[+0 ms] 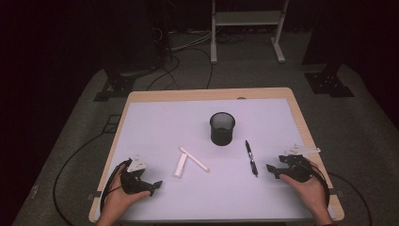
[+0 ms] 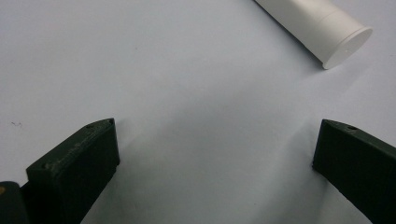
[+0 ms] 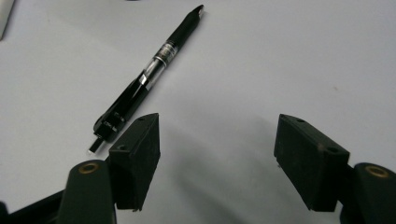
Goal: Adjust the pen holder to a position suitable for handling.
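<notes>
Since the black pen lies flat on the counter just outside the right claw, the step in hand looks like picking it up: shift sideways until the barrel sits between the jaws, then close gently at mid-length. That claw stands fairly wide and holds nothing. Left claw gapes wide, empty, near a white tube; a mesh pen cup waits beyond.

Bare desk lies open along the left, far and near sides. Mid-desk, the black mesh cup stands far, two crossed white plastic tubes lie nearer, and the black pen lies right.
</notes>
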### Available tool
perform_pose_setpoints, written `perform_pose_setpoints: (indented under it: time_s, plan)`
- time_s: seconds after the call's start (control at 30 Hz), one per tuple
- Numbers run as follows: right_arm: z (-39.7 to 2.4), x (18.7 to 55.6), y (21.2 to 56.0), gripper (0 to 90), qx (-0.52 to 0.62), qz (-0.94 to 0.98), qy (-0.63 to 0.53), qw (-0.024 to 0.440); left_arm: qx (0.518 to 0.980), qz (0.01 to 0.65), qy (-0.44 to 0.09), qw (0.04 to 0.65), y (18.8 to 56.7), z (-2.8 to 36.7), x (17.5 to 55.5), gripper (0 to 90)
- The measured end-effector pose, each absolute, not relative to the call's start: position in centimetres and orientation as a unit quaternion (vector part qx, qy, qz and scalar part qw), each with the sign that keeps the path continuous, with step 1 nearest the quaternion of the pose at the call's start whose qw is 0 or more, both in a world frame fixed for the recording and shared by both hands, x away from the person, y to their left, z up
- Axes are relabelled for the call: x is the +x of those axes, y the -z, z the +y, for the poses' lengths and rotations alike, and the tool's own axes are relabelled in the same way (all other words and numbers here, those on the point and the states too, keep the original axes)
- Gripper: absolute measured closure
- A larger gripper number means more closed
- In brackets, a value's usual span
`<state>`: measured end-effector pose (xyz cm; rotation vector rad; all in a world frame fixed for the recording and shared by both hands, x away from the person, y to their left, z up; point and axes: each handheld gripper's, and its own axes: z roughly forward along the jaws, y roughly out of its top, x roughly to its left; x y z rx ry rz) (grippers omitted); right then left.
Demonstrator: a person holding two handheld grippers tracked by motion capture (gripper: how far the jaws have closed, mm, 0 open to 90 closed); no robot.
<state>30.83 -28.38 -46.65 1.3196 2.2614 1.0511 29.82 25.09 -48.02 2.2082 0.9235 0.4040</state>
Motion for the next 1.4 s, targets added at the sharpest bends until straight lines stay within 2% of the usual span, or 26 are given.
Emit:
perform_pose_setpoints:
  time_s: [1.4]
  plan:
    - [-25.4, 34.9, 42.5, 35.1, 0.425, 0.8, -0.397, 0.145, 0.852, 0.358, -0.154, 0.35, 48.0, 25.1, 29.8, 0.0]
